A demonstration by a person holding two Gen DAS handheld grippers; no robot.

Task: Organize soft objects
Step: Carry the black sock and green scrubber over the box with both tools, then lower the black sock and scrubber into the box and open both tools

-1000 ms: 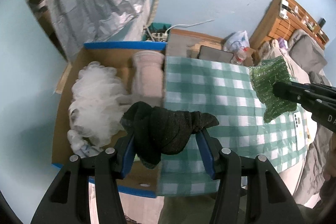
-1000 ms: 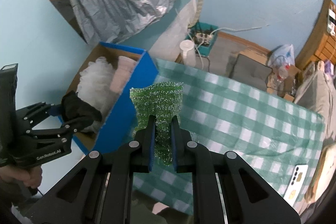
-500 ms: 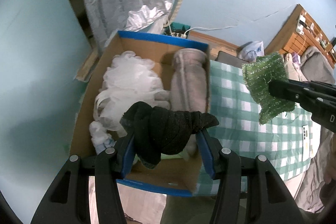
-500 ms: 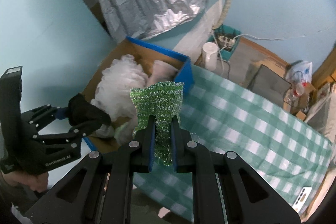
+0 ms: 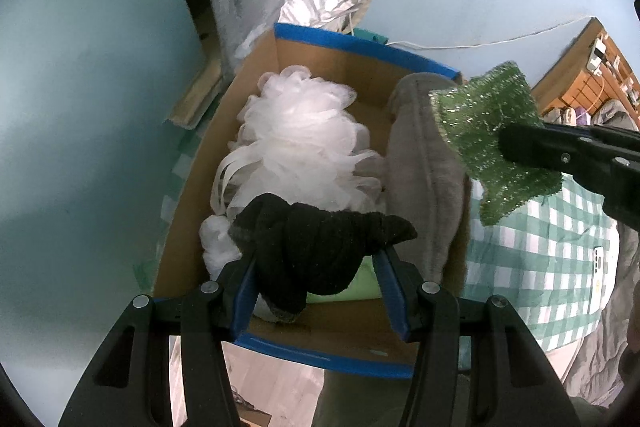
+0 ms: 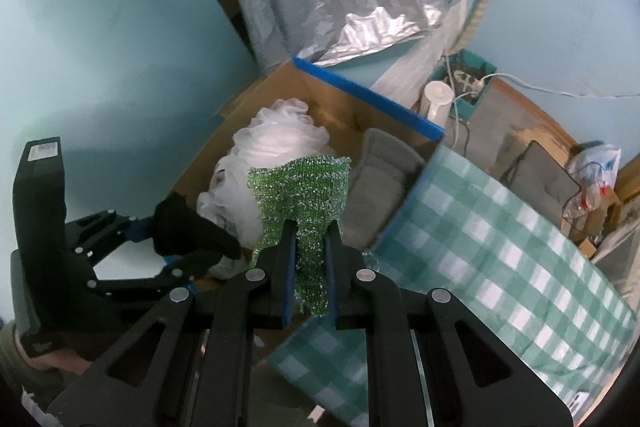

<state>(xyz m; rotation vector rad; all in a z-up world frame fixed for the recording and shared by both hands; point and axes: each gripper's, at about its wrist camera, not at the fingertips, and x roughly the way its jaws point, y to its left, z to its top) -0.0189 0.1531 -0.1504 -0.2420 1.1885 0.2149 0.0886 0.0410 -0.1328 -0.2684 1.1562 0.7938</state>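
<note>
Both hands have swung off the checked tablecloth (image 5: 552,247) to above the cardboard box (image 5: 316,59): the left gripper (image 5: 316,263) clamps a black sock (image 5: 316,247), the right gripper (image 6: 311,255) pinches a green scrubber (image 6: 300,195). Both look ready to drop beside the white bath pouf (image 5: 296,131).

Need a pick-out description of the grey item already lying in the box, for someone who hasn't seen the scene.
Find the cardboard box with the blue-taped rim beside the green checked tablecloth. Inside, along the wall nearest the cloth, lies the grey padded item, long and stitched. Its neighbour, the white mesh pouf, is frilly and translucent; the grey one is smooth, opaque and flat.
</note>
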